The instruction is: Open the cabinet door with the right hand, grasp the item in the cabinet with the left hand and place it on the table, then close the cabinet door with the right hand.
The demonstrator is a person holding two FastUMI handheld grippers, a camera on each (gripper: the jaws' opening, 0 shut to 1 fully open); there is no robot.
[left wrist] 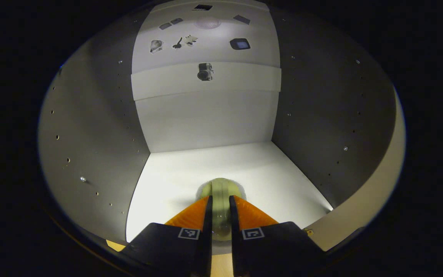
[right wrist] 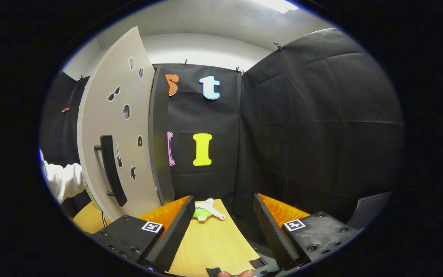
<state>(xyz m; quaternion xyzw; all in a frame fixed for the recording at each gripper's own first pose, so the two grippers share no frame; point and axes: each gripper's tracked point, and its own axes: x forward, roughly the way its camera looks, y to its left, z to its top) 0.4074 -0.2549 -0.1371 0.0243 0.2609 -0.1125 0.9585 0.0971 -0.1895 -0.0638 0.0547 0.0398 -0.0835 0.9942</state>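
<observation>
at lower centre the left gripper [left wrist: 220, 215] was clamped on the pale roll [left wrist: 220, 192]; better lift clear before withdrawing. right gripper [right wrist: 221, 227] gaped apart, near the open door [right wrist: 117, 127].

Both tongs [right wrist: 221, 219] carry black blocks with square markers; the person wears a white sleeve [right wrist: 64, 179].

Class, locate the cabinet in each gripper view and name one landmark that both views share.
Left gripper view: the cabinet spans the centre, seen from inside, beyond the left gripper shut on a pale item.
Right gripper view: the cabinet stands left of centre, door open, beyond the open right gripper.
Shared landmark: the wooden table, bottom of both.
</observation>
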